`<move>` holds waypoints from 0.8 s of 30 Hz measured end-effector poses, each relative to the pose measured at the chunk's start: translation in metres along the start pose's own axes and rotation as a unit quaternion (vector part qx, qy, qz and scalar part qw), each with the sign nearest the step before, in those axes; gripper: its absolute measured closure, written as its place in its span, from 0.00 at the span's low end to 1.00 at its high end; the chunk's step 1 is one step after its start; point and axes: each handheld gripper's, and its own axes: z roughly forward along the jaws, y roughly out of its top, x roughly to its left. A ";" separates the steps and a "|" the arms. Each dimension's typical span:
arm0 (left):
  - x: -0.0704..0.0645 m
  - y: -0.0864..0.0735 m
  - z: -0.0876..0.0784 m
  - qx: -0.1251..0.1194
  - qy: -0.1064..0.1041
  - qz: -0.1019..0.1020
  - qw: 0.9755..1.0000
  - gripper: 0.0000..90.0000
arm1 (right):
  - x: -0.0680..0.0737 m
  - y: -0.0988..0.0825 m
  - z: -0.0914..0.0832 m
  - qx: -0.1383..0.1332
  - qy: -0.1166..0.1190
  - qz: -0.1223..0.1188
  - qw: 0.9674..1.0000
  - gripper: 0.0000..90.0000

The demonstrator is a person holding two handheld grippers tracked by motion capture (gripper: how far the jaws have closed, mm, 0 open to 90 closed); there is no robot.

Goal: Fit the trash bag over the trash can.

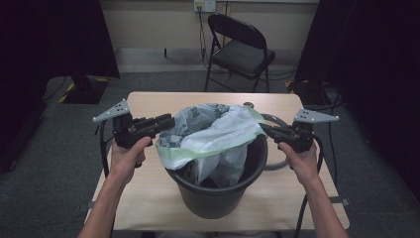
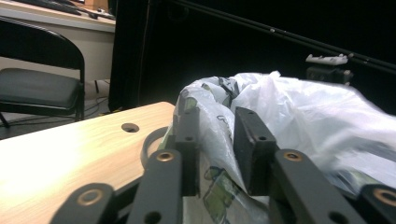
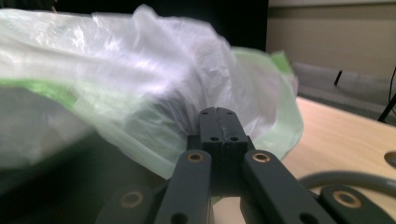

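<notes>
A black bucket [image 1: 218, 193] stands in the middle of the wooden table [image 1: 148, 198]. A translucent white plastic bag [image 1: 218, 131] with a green band lies bunched across its mouth. My left gripper [image 1: 168, 121] reaches the bag's left edge. In the left gripper view its jaws [image 2: 217, 121] stand a little apart, with a fold of the bag [image 2: 303, 107] loose between them. My right gripper [image 1: 263, 129] is at the bag's right edge. Its jaws [image 3: 218, 114] are closed tight together on the film of the bag [image 3: 140, 79], which stretches away from them.
A grey ring-shaped hose [image 1: 277, 121] lies on the table behind the bucket at the right. A black folding chair [image 1: 240, 49] stands beyond the table's far edge. Dark curtains hang on both sides. The table has a small round hole [image 2: 130, 127].
</notes>
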 end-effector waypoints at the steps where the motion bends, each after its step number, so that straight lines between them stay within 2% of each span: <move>1: 0.000 0.000 -0.001 -0.001 -0.001 0.002 1.000 0.82 | -0.001 -0.003 0.002 0.002 0.000 0.002 1.000 1.00; 5: -0.003 -0.002 -0.009 -0.003 -0.006 0.007 1.000 0.84 | -0.004 -0.005 0.007 0.001 -0.009 0.010 1.000 0.97; 10: -0.010 -0.004 -0.020 0.003 -0.011 0.015 1.000 0.84 | -0.009 0.008 0.006 -0.016 -0.039 0.022 0.999 0.73; 14: -0.013 -0.002 -0.022 0.010 -0.013 0.027 0.999 0.75 | -0.009 0.017 0.001 -0.029 -0.056 0.024 0.998 0.65; 15: -0.012 0.002 -0.020 0.003 -0.012 0.032 0.999 0.72 | -0.009 0.020 0.001 -0.033 -0.057 0.024 0.998 0.64; 18: -0.006 0.010 -0.012 -0.013 -0.008 0.023 1.000 0.67 | -0.005 0.028 -0.001 -0.040 -0.061 0.021 0.997 0.60; 21: 0.002 0.016 0.003 0.000 -0.003 0.015 1.000 0.65 | -0.001 0.034 -0.002 -0.044 -0.062 0.018 0.997 0.57; 22: 0.005 0.016 0.007 0.005 0.004 0.015 1.000 0.65 | 0.000 0.035 -0.002 -0.046 -0.060 0.017 0.997 0.56; 24: 0.007 0.015 0.011 0.009 0.011 0.013 1.000 0.69 | 0.001 0.037 -0.002 -0.049 -0.058 0.015 0.997 0.54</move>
